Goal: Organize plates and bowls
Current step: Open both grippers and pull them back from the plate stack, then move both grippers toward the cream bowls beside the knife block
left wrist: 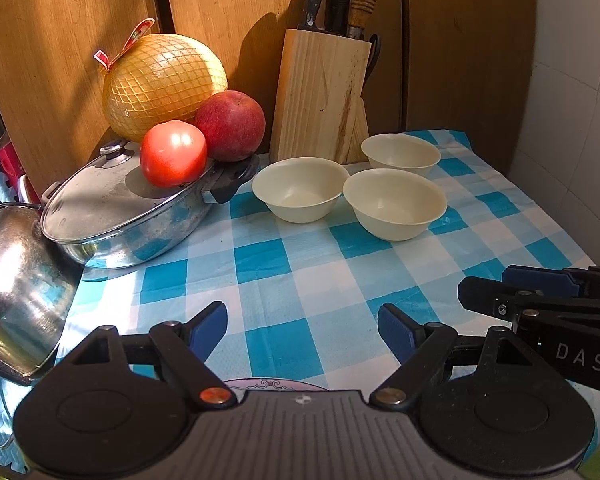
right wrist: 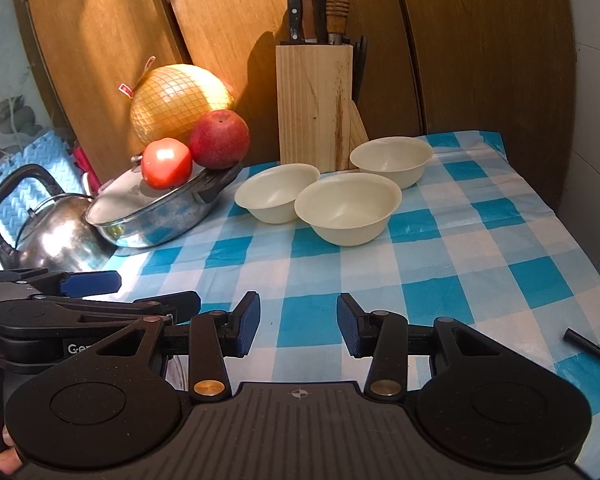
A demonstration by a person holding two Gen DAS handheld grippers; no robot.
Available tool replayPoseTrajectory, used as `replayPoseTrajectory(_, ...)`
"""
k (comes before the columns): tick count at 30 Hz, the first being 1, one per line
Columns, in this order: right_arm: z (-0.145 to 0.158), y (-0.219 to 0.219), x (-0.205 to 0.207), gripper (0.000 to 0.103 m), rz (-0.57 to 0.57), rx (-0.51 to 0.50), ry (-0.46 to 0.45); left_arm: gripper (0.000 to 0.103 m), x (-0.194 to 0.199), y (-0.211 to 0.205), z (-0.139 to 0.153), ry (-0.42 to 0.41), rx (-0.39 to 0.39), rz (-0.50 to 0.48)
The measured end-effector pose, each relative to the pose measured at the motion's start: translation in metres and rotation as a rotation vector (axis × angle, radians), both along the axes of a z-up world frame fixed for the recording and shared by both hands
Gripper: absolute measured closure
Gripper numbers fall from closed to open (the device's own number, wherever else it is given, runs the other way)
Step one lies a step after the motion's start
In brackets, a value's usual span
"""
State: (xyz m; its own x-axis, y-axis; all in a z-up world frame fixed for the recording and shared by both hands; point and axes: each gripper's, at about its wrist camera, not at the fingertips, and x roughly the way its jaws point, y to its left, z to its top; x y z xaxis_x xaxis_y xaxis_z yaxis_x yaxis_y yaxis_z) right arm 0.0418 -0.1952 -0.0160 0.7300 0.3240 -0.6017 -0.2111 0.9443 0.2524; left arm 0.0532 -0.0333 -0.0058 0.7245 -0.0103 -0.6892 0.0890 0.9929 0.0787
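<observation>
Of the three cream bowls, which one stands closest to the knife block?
The back right bowl, right beside the knife block. The other two bowls sit further forward on the checked cloth.

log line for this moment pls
left gripper open, empty | right gripper open, empty | three bowls unstacked on table | none grasped yet

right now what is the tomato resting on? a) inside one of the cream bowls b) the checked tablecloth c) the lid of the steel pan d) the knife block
c: the tomato sits on the glass lid of the steel pan, beside the apple, well left of the three cream bowls.
</observation>
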Motion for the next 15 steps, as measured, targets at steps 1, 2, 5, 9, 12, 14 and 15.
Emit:
replayPoseTrajectory(1,0.000,-0.001,0.002,0.051,-0.003,0.000,-0.002,0.027,0.002,-0.002,0.000,-0.002,0.006,-0.004)
replayPoseTrajectory(2,0.001,-0.002,0.004,0.051,-0.006,-0.001,-0.003,0.027,0.003,-0.003,-0.001,-0.004,0.011,-0.006)
replayPoseTrajectory(5,0.001,-0.005,0.009,0.051,-0.011,-0.002,-0.005,0.027,0.008,-0.006,-0.002,-0.005,0.018,-0.014)
replayPoseTrajectory(9,0.001,-0.008,0.016,0.051,-0.016,-0.004,-0.007,0.027,0.014,-0.009,-0.002,-0.013,0.026,-0.020)
replayPoseTrajectory(12,0.002,-0.009,0.020,0.051,-0.021,-0.007,-0.010,0.027,0.020,-0.012,-0.001,-0.022,0.036,-0.020)
replayPoseTrajectory(14,0.003,-0.009,0.024,0.051,-0.025,-0.014,-0.015,0.027,0.024,-0.012,0.000,-0.022,0.035,-0.022)
replayPoseTrajectory(15,0.003,-0.009,0.026,0.051,-0.029,-0.017,-0.018,0.027,0.026,-0.013,0.000,-0.022,0.034,-0.022)
